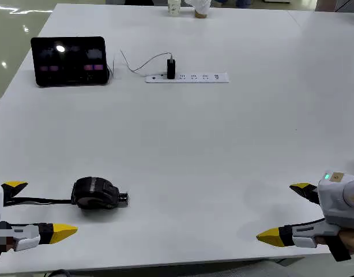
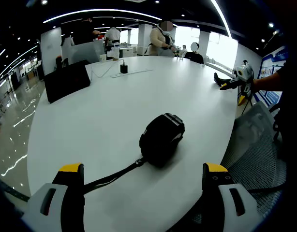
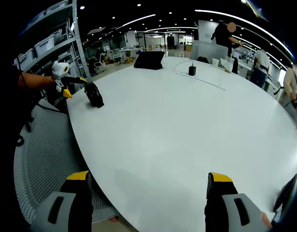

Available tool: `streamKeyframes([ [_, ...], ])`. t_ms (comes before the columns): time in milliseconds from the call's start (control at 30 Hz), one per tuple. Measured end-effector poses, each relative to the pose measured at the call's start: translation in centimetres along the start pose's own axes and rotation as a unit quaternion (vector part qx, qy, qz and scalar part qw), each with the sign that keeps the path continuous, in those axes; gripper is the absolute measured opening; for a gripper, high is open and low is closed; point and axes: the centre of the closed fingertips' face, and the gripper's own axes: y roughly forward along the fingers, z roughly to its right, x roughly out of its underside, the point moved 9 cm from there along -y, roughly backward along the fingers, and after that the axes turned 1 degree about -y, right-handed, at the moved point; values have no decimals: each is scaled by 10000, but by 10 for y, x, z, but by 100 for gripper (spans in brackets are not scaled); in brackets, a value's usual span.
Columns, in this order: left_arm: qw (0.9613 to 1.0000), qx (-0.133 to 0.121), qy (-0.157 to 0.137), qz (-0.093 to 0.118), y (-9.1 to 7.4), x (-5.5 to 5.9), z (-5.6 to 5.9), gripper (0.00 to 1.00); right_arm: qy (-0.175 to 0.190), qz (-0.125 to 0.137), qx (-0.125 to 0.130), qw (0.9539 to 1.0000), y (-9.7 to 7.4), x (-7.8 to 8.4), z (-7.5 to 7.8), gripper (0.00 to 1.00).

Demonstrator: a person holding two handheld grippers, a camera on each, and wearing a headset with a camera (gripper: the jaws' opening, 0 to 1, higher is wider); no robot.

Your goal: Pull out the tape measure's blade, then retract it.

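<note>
Black rounded tape measure (image 1: 96, 193) lies near the front-left corner of the white bench (image 1: 223, 144), before the released left tool (image 1: 47, 208), likely poised to grasp it; the right tool (image 1: 275, 211) is released too, well apart.

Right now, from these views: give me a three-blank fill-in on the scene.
1. The tape measure on the table is ____ in colour.
2. The left gripper, close to it, has its jaws ____.
3. In the head view the tablet stands ____ of the power strip.
Missing: black; open; left.
</note>
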Motion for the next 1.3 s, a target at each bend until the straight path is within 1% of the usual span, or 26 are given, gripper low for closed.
streamKeyframes([
  [67,10000,17,-71,3,1,-1,-1,99,-9,23,-3,10000,0,0,1,99],
  [100,9999,52,-98,-32,3,0,-1,99,-32,50,19,10000,0,-1,1,99],
  [200,9999,76,-57,-95,5,2,0,99,-66,124,30,9999,1,-2,3,99],
  [300,9998,117,-73,-125,7,3,0,99,-62,100,23,9999,1,-1,2,99],
  [433,9996,207,19,-201,9,5,3,99,-78,47,20,10000,1,1,2,99],
  [467,9995,237,39,-226,10,6,4,99,-109,63,17,9999,0,2,2,99],
  [500,9994,255,52,-236,10,6,4,99,-236,199,43,9995,1,0,3,99],
  [567,9991,307,96,-263,11,7,5,99,-242,192,57,9995,1,0,3,99],
  [600,9989,338,130,-296,12,8,5,99,-351,212,77,9991,2,1,4,99],
  [633,9987,335,225,-321,13,8,5,99,-411,264,38,9988,3,1,3,99],
  [667,9979,230,503,-350,14,9,2,99,-402,282,3,9988,3,1,3,99],
  [700,9964,173,733,-377,16,9,2,99,-410,267,-21,9988,6,1,4,99],
  [733,9958,211,790,-406,16,10,3,99,-436,254,-36,9987,7,1,4,99],
  [767,9962,300,692,-427,17,10,6,99,-425,259,-104,9987,8,0,4,99],
  [833,9958,325,734,-450,18,9,6,99,-374,243,-175,9989,10,-1,4,99],
  [900,9951,322,779,-515,20,8,6,99,-567,319,-207,9977,12,-5,4,99],
  [933,9951,337,767,-524,20,8,6,99,-670,340,-151,9971,14,-7,6,99],
  [967,9952,350,752,-523,20,7,6,99,-652,332,-160,9972,15,-8,6,99],
  [1000,9953,367,727,-527,20,7,7,99,-636,310,-177,9973,16,-9,6,99],
  [1067,9960,435,563,-535,22,5,8,99,-608,230,-223,9976,20,-11,5,99],
  [1133,9957,450,583,-561,24,4,8,99,-618,80,-223,9978,24,-11,5,99],
  [1200,9950,455,659,-593,25,2,9,99,-608,115,-324,9976,26,-14,2,99],
  [1300,9945,504,698,-595,27,-1,10,98,-646,70,-394,9971,30,-16,-2,99],
])
